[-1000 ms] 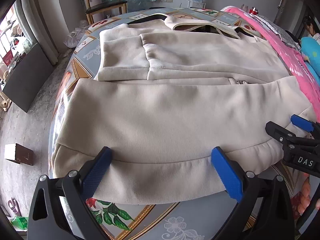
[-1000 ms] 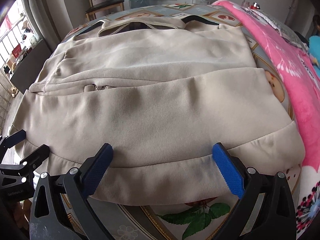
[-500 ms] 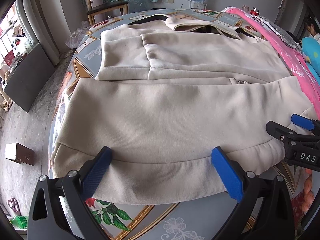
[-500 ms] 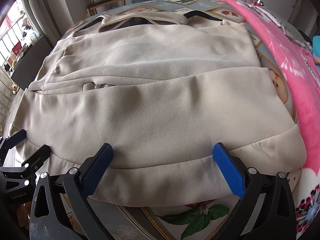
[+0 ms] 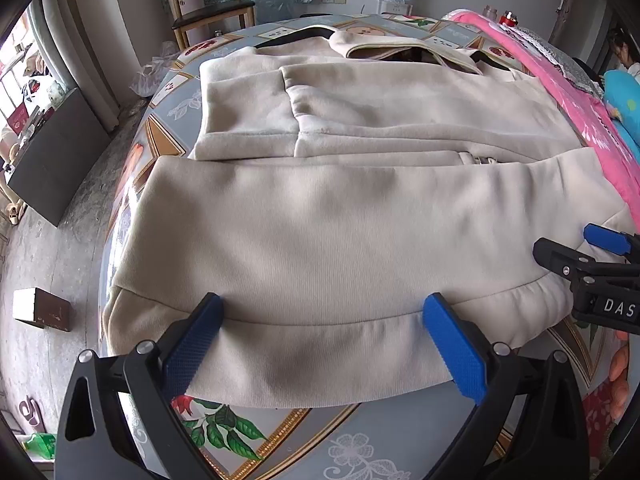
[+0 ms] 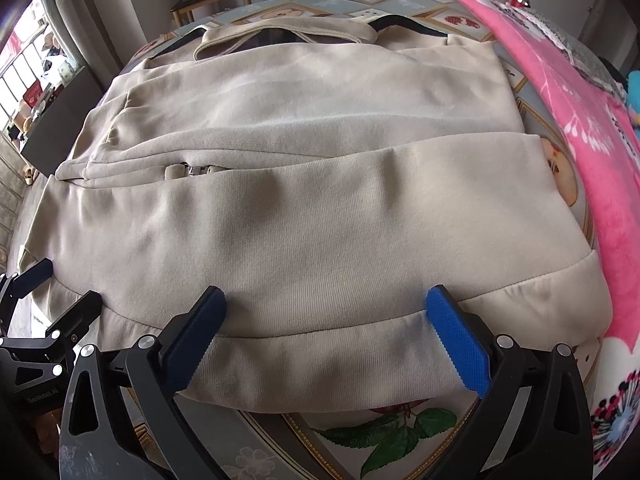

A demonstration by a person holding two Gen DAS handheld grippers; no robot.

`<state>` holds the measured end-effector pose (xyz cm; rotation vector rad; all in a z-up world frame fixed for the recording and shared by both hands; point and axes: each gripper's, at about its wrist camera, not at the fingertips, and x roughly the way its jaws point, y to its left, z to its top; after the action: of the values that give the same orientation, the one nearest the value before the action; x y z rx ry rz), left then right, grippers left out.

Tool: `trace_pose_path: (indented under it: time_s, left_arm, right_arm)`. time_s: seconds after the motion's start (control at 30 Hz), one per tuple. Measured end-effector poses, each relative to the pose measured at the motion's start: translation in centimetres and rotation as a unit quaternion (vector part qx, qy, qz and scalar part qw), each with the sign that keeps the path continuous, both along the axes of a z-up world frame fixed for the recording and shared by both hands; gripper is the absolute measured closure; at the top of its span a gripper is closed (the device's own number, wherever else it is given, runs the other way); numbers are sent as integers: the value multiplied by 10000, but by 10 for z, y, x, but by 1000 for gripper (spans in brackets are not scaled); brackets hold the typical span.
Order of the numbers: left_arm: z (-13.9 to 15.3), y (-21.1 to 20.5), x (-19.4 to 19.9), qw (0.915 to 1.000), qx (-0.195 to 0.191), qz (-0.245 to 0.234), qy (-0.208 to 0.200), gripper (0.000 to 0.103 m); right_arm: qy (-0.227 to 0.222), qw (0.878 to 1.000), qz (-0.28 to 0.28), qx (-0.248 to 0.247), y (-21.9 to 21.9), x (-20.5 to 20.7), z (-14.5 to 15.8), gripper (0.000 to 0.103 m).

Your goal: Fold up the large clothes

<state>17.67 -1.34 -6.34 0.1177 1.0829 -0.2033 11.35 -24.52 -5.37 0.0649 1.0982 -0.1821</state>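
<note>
While the beige jacket (image 5: 340, 220) lies spread over most of the table (image 5: 392, 440), its ribbed hem sits along the near edge and its collar lies toward the far edge. One sleeve is folded across the body, ending near the jacket's left side. The left gripper (image 5: 328, 344) is spread wide, its blue pads (image 5: 192, 344) resting against the hem on either side without pinching it. Just beside it, the right gripper (image 6: 332, 340) is spread wide too, pads on the hem nearer the right corner. A pink blanket (image 6: 592, 120) runs along the table's right edge, and a wooden chair (image 5: 212, 8) stands beyond the far edge.
</note>
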Motion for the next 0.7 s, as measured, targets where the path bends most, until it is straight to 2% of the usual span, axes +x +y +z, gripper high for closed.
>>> trace_pose_path:
  time_s: [0.33, 0.43, 0.5, 0.7]
  left_arm:
    - [0, -1, 1, 10000, 47, -18, 55, 5]
    - [0, -1, 2, 10000, 55, -8, 78, 5]
    - [0, -1, 2, 9999, 58, -1, 87, 4]
    - [0, -2, 2, 9999, 83, -17, 86, 5]
  right_arm:
    - [-41, 9999, -53, 129, 0, -3, 7, 6]
    - [-301, 9994, 100, 152, 8, -7, 19, 6]
    - [-432, 9989, 180, -44, 15, -6, 22, 6]
    - [-422, 9980, 474, -55, 23, 5, 8, 6]
